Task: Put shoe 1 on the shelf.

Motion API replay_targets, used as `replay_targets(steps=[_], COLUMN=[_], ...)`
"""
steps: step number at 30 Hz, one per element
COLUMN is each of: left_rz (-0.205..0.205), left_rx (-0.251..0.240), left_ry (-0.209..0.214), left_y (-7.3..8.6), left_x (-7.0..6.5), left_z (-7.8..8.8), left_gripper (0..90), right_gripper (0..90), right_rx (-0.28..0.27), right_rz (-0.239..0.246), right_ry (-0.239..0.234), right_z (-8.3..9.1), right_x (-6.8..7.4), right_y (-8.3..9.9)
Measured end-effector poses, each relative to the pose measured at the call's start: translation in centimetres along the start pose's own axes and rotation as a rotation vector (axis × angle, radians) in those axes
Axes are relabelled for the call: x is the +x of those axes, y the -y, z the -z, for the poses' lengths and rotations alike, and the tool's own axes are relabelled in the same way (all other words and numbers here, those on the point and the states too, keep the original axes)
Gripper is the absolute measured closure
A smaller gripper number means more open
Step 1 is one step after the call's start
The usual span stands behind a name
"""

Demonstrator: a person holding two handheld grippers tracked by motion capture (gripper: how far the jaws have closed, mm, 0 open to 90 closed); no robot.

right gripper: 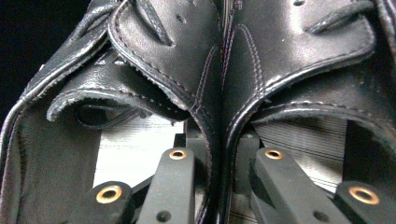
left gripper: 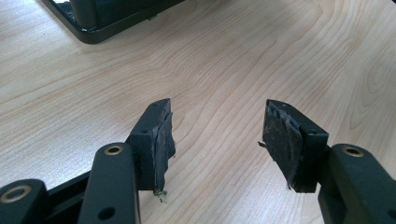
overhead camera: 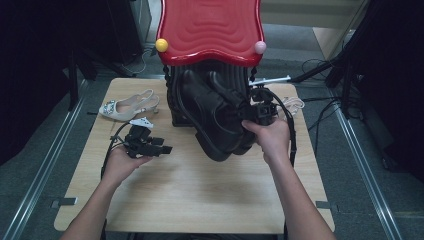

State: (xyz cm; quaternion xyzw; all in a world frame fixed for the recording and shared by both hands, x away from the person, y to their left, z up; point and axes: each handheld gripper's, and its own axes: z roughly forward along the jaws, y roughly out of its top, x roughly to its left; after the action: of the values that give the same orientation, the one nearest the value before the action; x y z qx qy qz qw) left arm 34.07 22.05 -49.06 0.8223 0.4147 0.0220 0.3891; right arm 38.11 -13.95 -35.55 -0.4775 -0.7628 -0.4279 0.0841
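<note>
Holding now: the right gripper [overhead camera: 261, 111] is pinched on a pair of black shoes [overhead camera: 215, 117]; in the right gripper view its jaws squeeze the two inner edges [right gripper: 219, 116] of the shoes together, one jaw inside each shoe
Step in hand: I think the shoes are being taken off, or put on, the black rack [overhead camera: 175, 95] under the red top [overhead camera: 210, 27]; I cannot tell which from this one look
Where the shoes are: up in the air in front of the rack, near the back of the wooden table [overhead camera: 200, 195]; I cannot tell if they touch the rack
Which way they point: the shoes lie side by side; the long way runs from the rack toward the person; toes low and near the person, heel ends up by the gripper
Left gripper [overhead camera: 162, 149]: wide open with nothing in it; low over the bare table, well apart from the shoes
Other thing: a pale sandal [overhead camera: 127, 107] lies on the table's left side, beside the rack
Next move needs: a tight pinch so neither shoe slips; a slow, level carry; a bare spot to set them down
</note>
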Motion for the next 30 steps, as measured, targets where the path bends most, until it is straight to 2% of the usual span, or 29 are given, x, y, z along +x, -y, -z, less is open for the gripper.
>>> replay_targets(steps=[3,4,7,10,12,17,21,26,30], left_rz=[-0.005,-0.005,-0.001,-0.004,-0.004,-0.003,-0.007,-0.007,-0.01], left_rx=[0.0,0.0,0.001,0.003,-0.001,0.002,0.004,0.005,0.003], left_ry=[0.002,0.003,0.004,0.003,0.005,0.013,0.014,0.016,0.018], left_y=[0.0,0.0,0.0,0.0,0.0,-0.1,-0.1,-0.1,-0.1], left_x=[0.0,0.0,0.0,0.0,-0.1,-0.1,-0.1,-0.1,-0.1], left_z=[0.0,0.0,-0.1,-0.1,-0.2,-0.3,-0.3,-0.3,-0.3], left_gripper=[42.7,42.7,42.7,42.8,42.7,42.8,42.9,42.9,42.9], right_gripper=[83.1,83.2,83.2,83.2,83.2,83.1,83.1,83.0,82.9], right_rx=[-0.039,-0.06,-0.12,-0.158,-0.175,-0.246,-0.268,-0.28,-0.293], right_rz=[-0.014,-0.033,-0.054,-0.07,-0.065,-0.047,-0.048,-0.044,-0.06], right_ry=[0.02,0.032,0.065,0.087,0.116,0.224,0.294,0.343,0.35], right_z=[-0.5,-0.7,-1.2,-1.9,-2.4,-4.1,-5.3,-6.9,-7.8], right_x=[-0.3,-0.3,-0.4,-0.5,-0.5,-0.4,-0.1,0.3,0.4], right_y=[-1.1,-1.5,-2.1,-2.6,-3.0,-3.3,-3.5,-3.5,-3.4])
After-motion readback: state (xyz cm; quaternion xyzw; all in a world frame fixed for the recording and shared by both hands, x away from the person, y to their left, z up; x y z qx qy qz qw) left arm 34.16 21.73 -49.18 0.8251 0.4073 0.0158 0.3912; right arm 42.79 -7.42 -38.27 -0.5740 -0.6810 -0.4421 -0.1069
